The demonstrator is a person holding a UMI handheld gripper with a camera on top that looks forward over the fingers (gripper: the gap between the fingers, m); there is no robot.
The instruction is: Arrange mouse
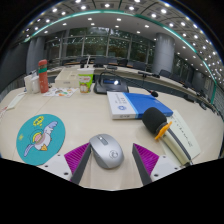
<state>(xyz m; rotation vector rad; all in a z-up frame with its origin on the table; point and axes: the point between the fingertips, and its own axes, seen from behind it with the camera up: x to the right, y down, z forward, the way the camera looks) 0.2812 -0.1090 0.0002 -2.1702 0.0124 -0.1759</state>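
A grey computer mouse (pixel 105 150) lies on the beige table (pixel 70 112) between my two fingers. My gripper (pixel 112 159) is open: the magenta pad of the left finger (pixel 79 154) sits right beside the mouse's left flank, and the right pad (pixel 146 156) stands apart from it with a clear gap. The mouse rests on the table on its own.
A round teal mouse mat (pixel 40 137) lies to the left. A blue and white box (pixel 133 104) is beyond the mouse. A yellow and black device on a white paper (pixel 158 126) lies to the right. Cups and bottles (pixel 40 78) stand at the far left.
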